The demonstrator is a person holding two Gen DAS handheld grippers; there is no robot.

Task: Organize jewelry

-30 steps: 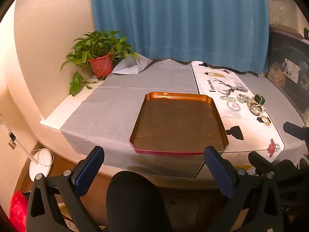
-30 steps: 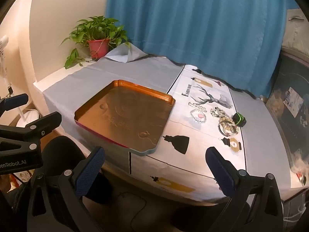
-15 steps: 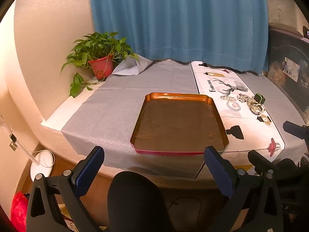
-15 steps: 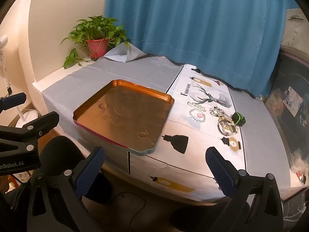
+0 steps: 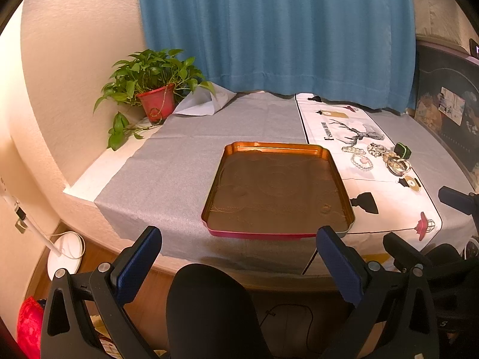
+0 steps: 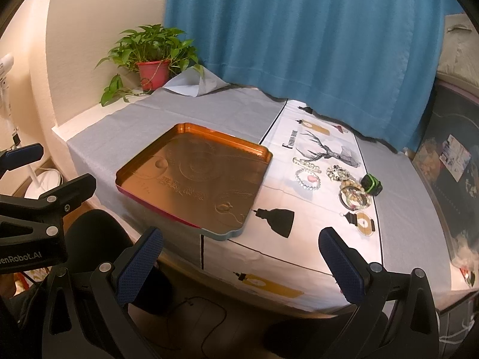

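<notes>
In the left wrist view, the left claw (image 5: 238, 252) hung wide open and empty short of the table (image 5: 179, 176), in front of the copper tray (image 5: 280, 146), which lay bare on the grey cloth (image 5: 215, 122), while the jewelry (image 5: 378, 157) sat clustered on the white printed runner (image 5: 389, 191) right of the tray. In the right wrist view, the right claw (image 6: 241, 252) was likewise spread open and held nothing, off the table's near edge, with the jewelry (image 6: 332, 178) beyond it, near a small green-and-black box (image 6: 371, 184), and a potted plant (image 6: 151, 55) at the far left corner.
</notes>
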